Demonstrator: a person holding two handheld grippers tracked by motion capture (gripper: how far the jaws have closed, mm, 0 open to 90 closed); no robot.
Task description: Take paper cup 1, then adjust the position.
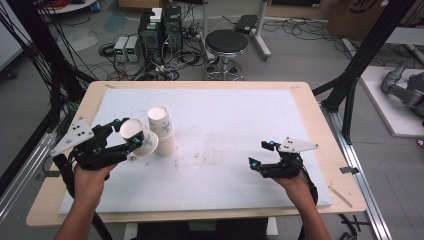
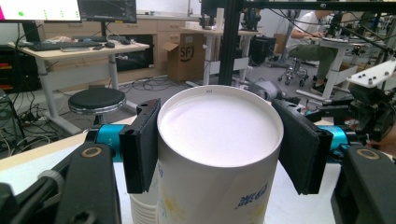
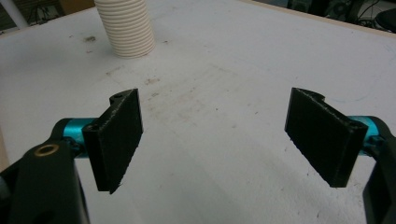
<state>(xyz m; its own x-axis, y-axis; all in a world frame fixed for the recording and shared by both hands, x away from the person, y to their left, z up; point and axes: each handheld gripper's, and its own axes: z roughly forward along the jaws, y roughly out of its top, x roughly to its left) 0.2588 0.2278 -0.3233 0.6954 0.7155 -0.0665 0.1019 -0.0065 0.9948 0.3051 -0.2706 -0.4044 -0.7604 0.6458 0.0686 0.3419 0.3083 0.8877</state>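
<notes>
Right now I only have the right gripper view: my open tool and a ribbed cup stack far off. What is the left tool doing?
Observer: The left tool is shut on a paper cup, with one jaw on each side near the rim.
Operator: Is the cup upright?
Observer: No, it's tilted. The high view shows its open mouth from above.
Operator: Where is it relative to the stack?
Observer: It's just left of the stack. The two overlap in the high view, so I cannot tell whether they touch.
</notes>
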